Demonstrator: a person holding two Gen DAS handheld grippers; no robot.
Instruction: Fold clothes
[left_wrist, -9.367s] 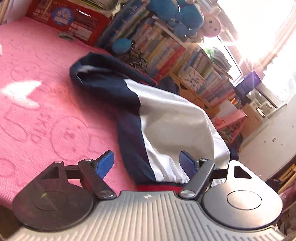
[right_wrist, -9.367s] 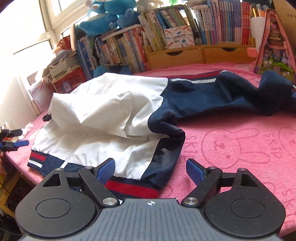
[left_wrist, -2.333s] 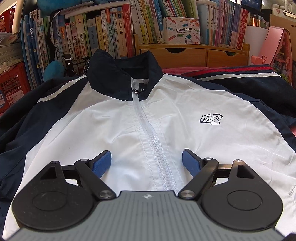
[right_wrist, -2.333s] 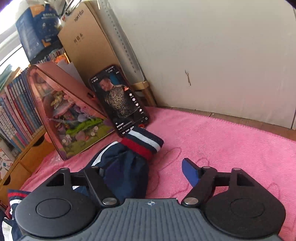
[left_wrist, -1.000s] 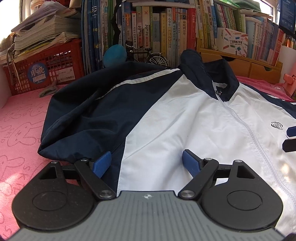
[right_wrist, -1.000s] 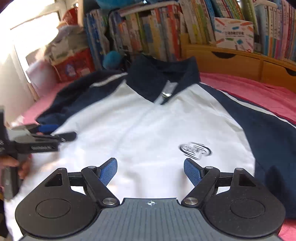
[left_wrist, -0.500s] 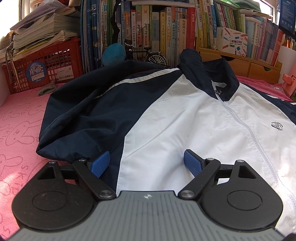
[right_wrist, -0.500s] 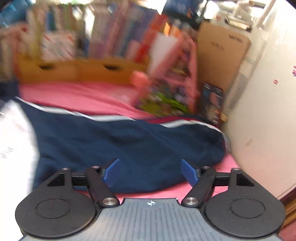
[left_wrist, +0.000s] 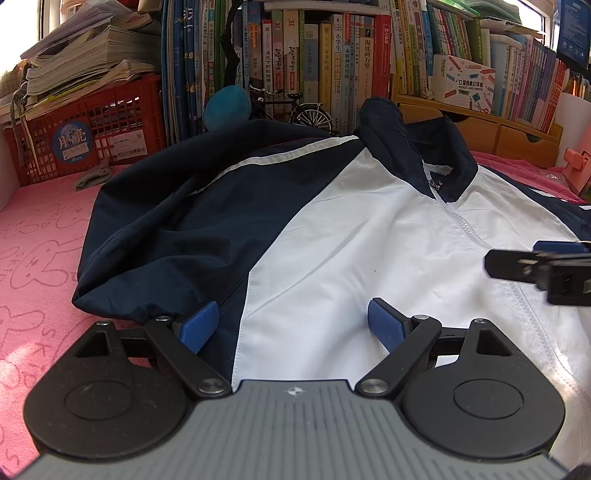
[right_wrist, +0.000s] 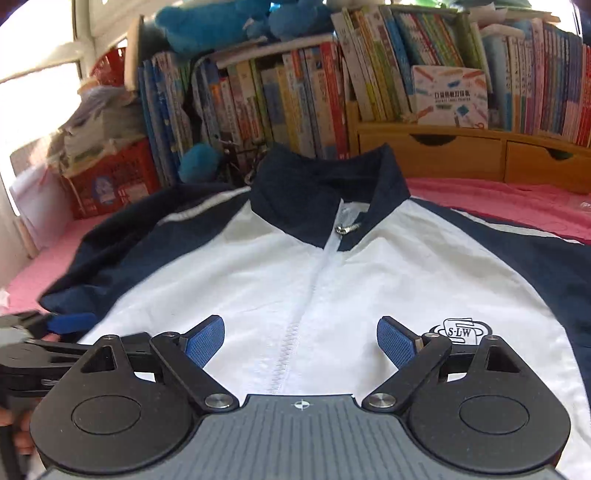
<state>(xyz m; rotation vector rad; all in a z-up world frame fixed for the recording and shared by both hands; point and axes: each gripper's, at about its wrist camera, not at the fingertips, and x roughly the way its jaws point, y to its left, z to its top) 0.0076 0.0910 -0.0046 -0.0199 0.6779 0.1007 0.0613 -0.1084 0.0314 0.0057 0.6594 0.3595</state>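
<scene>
A white and navy zip jacket (left_wrist: 369, 240) lies front up on the pink blanket (left_wrist: 33, 236), collar toward the bookshelf. My left gripper (left_wrist: 291, 325) is open and empty over the seam between the white front and the bunched navy left sleeve (left_wrist: 166, 229). My right gripper (right_wrist: 299, 341) is open and empty above the white zipper (right_wrist: 314, 291), just left of the chest logo (right_wrist: 461, 330). The right gripper also shows at the right edge of the left wrist view (left_wrist: 539, 264). The left gripper shows at the lower left of the right wrist view (right_wrist: 48, 332).
A row of books (left_wrist: 332, 66) and a wooden drawer unit (right_wrist: 480, 155) stand behind the jacket. A red crate (left_wrist: 85, 129) with stacked papers stands at the back left. A blue ball (left_wrist: 225, 107) and a small model bicycle (left_wrist: 295, 107) sit by the books.
My right gripper has swung back from the right sleeve and wall side to the jacket's chest. My left gripper has barely moved.
</scene>
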